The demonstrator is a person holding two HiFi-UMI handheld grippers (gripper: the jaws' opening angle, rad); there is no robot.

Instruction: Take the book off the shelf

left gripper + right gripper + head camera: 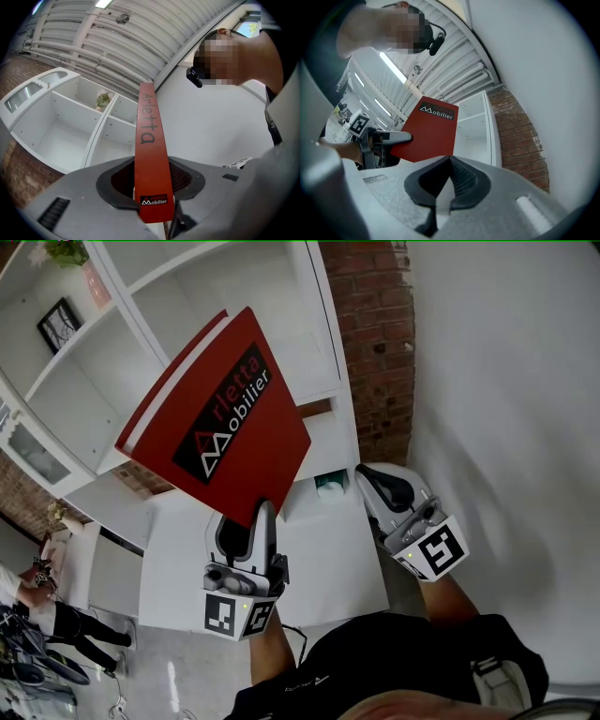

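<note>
A red book point(220, 418) with white "Mobilier" lettering is held up in the air in front of the white shelf unit point(122, 329), clear of its compartments. My left gripper point(251, 521) is shut on the book's lower corner. In the left gripper view the red spine point(150, 154) runs up between the two pads, which press on its sides. My right gripper point(370, 479) hangs to the right of the book, apart from it, shut with nothing in it. From the right gripper view the book's cover point(429, 133) shows to the left of the shelf.
A brick column point(380, 343) and a plain white wall stand right of the shelf. The shelf holds a framed picture point(58, 324) and a small plant point(66, 251). A low white cabinet point(319, 559) is below the grippers. People stand at the lower left point(37, 615).
</note>
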